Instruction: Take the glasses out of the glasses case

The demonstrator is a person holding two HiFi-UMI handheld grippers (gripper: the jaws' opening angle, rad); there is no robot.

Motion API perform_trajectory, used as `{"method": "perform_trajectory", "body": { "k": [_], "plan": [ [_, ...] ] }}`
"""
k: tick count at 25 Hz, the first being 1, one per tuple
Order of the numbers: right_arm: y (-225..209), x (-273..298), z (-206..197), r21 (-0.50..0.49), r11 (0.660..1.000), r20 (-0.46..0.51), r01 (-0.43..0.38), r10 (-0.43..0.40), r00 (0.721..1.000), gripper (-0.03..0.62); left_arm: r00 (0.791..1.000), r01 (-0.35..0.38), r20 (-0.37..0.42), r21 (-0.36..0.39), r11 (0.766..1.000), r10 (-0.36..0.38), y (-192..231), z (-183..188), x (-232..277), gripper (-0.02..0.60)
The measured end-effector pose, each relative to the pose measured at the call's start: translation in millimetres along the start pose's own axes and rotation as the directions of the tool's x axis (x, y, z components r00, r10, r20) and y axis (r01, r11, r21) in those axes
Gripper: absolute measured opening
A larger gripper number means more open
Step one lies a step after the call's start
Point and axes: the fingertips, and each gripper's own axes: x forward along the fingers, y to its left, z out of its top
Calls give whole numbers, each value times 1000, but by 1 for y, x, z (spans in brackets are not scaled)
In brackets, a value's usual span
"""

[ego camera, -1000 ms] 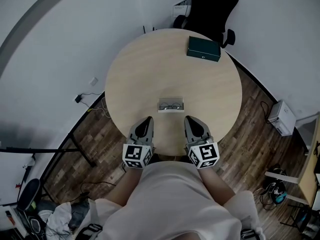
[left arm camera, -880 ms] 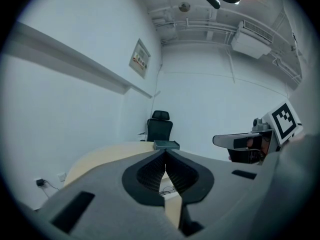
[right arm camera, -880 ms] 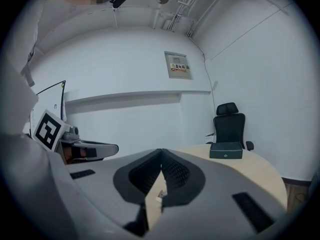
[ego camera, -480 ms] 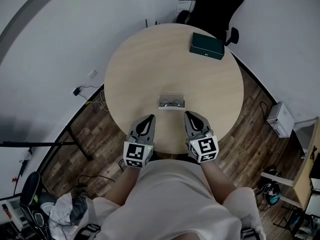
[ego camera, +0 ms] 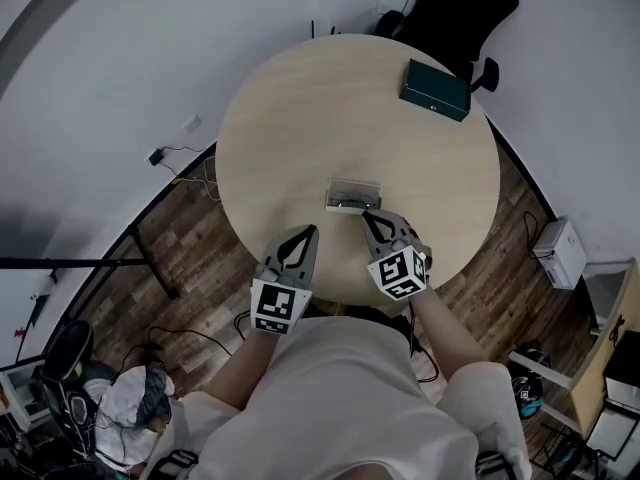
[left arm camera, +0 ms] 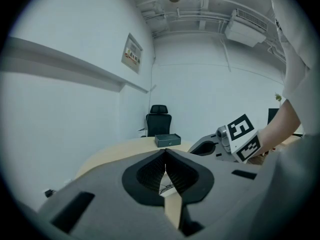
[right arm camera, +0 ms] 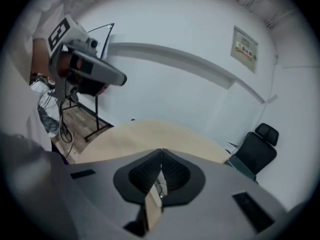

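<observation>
Glasses case point(ego camera: 353, 194) — clear, glasses point(ego camera: 349, 204) inside, near the counter's point(ego camera: 300, 118) front edge. Right tool point(ego camera: 368, 215) — jaws closed, empty, tips just beside the case. Left tool point(ego camera: 310, 231): closed, empty, further off. Green box point(ego camera: 435, 89) at far edge.

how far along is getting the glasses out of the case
Nothing done: the glasses lie inside the clear case. In hand: the right gripper, jaws together, is close by the case's near edge; the left gripper, also shut, hangs back. Left: taking the glasses out.
</observation>
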Motion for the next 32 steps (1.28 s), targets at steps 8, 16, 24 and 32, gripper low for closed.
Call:
{"method": "perform_trajectory", "body": {
  "k": [8, 16, 24, 32],
  "plan": [
    [11, 66, -53, -169, 968, -242, -185, 141, 960, 14, 1000, 6, 4, -35, 999, -6, 2, -4, -3, 8],
    [19, 111, -95, -231, 918, -441, -322, 196, 876, 18, 999, 25, 21, -79, 997, -24, 13, -13, -6, 8],
    [24, 137, -124, -265, 870, -572, -416, 205, 794, 18, 1000, 5, -2, -88, 996, -5, 33, -29, -11, 8],
    [24, 150, -129, -258, 850, -627, -459, 214, 749, 91, 1000, 9, -6, -94, 996, -9, 42, -31, -7, 8]
  ]
}}
